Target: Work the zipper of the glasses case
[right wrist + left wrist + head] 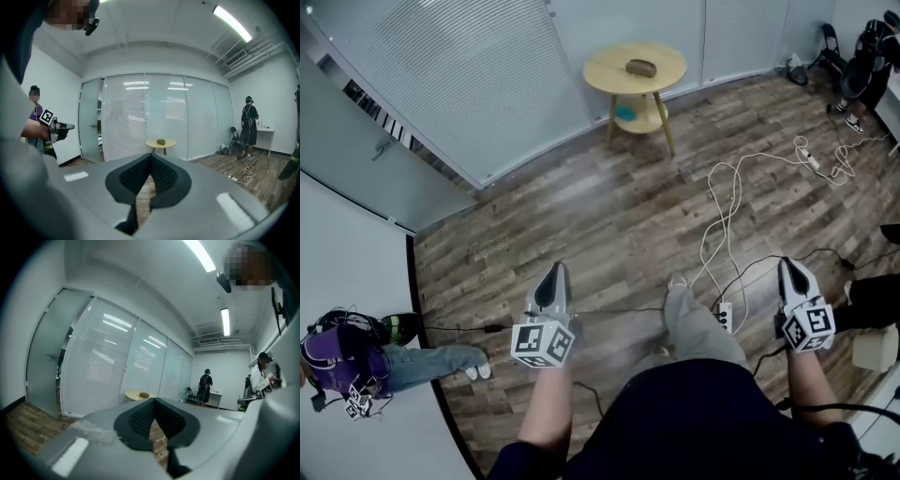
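Far ahead, glasses case [640, 67]; left tongs [554, 270], right tongs [787, 265] pressed together; ceiling lights [233, 22] in gripper views only.

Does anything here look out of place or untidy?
Yes: loose white cables sprawl in loops across the wooden floor, right of the round table; someone could trip there. The glasses case lies normally on the tabletop.

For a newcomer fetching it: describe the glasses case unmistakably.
By the wall of white blinds stands a round two-tier wooden table. The glasses case lies alone on its top, a small brownish oval; the teal thing sits on the lower shelf.
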`<state>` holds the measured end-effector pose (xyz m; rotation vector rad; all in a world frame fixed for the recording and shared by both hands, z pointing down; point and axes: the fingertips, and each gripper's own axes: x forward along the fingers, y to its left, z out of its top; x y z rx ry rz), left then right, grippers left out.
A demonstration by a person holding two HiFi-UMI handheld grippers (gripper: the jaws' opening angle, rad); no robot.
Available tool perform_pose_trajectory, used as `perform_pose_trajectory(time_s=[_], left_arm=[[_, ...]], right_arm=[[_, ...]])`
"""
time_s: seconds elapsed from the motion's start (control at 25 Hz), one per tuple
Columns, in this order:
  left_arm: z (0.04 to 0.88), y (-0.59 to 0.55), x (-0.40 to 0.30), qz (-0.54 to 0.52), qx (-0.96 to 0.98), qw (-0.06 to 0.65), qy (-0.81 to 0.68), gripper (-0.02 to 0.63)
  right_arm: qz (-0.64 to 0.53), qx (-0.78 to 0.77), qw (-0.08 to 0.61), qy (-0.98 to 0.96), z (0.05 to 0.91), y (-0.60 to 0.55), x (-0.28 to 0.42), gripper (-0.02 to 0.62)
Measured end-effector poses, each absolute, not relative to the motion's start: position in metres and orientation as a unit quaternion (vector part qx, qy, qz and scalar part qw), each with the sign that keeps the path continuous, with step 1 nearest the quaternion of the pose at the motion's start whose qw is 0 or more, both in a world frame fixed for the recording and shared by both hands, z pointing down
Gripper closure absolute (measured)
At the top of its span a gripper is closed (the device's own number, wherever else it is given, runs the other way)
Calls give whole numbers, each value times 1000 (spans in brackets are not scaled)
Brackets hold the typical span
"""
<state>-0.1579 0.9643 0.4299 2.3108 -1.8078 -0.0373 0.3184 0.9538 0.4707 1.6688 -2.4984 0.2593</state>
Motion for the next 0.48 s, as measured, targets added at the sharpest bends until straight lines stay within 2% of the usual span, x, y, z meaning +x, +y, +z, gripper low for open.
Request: perform_pose_trajectory(time_s=[0.48], left_arm=[[409,783,-199,5,749,86,-657,603]], right_arm=[[94,523,17,-847,464,702,280,589]])
